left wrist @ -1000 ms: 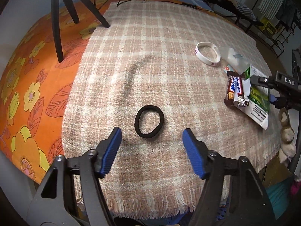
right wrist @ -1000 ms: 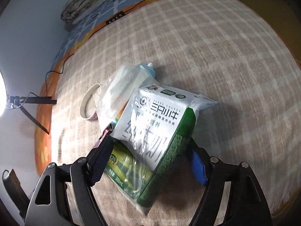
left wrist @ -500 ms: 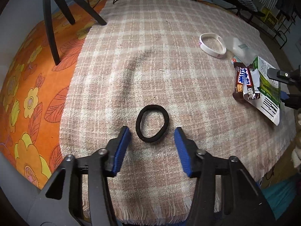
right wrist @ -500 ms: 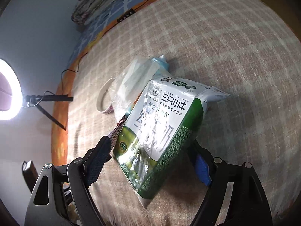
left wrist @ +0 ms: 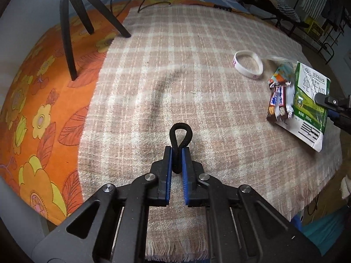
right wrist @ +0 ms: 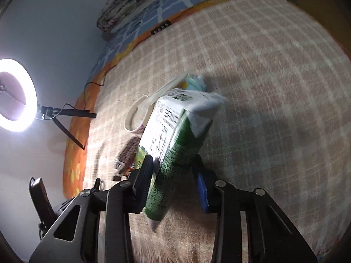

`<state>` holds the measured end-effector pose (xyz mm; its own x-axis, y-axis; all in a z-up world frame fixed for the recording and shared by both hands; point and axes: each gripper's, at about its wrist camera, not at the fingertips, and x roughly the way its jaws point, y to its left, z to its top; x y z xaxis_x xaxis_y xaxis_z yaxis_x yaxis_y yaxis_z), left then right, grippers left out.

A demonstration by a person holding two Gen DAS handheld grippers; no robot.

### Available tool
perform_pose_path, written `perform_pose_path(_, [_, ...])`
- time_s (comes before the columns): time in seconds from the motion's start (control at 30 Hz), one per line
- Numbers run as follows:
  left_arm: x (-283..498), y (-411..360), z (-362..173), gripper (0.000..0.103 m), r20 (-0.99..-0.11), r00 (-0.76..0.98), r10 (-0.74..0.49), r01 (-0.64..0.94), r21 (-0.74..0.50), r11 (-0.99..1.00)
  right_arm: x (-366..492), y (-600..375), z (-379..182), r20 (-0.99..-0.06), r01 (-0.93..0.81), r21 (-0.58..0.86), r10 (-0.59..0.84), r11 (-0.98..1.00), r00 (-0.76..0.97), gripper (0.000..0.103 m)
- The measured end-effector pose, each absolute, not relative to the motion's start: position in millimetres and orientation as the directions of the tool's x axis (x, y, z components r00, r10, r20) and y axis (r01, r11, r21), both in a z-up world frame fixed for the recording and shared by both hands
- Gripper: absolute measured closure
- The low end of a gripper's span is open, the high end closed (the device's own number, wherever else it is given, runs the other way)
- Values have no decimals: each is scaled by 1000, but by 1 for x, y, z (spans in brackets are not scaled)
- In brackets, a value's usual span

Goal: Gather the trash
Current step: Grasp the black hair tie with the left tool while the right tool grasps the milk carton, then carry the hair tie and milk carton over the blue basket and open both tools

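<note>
My left gripper (left wrist: pixel 176 151) is shut on a black hair tie (left wrist: pixel 180 137), squeezed into a narrow loop on the plaid blanket (left wrist: pixel 175 65). My right gripper (right wrist: pixel 173 166) is shut on a green and white milk carton (right wrist: pixel 175 131), tilted up on its edge; the carton also shows at the right of the left wrist view (left wrist: pixel 309 100). A chocolate bar wrapper (left wrist: pixel 277 97) lies beside the carton. A white wristband (left wrist: pixel 248 64) lies further back, also in the right wrist view (right wrist: pixel 135 118). A clear plastic wrapper (right wrist: pixel 166 87) pokes out behind the carton.
A black tripod (left wrist: pixel 72 22) with a ring light (right wrist: pixel 13 94) stands on the orange floral sheet (left wrist: pixel 39 87) at the left. A black cable (left wrist: pixel 153 3) runs along the far edge. The blanket's fringed edge (left wrist: pixel 175 249) is close below my left gripper.
My left gripper moved forward and closed on the hair tie, pinching it flat. My right gripper closed on the milk carton and tipped it up on edge.
</note>
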<state>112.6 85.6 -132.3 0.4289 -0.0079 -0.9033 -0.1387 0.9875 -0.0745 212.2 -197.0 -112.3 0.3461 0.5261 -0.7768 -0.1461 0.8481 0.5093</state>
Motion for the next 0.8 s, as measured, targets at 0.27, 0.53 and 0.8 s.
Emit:
perform_pose_path(0.27, [98,83,-107,97,-876,483,-20,-137,-98,986,188,-203,-88,-765,-254,448,514,857,388,76])
perform_pose_path(0.53, [86,60,-88,97,-852,522,-48,-91,-111,990,167,-217,-70,-753,-324,373,487,870,442,79])
perform_pose_path(0.8, [66,29,-70,97,-832,547,-90,-10,-114,993,140,-227,-56,-746,-373,353,499,858,441,79])
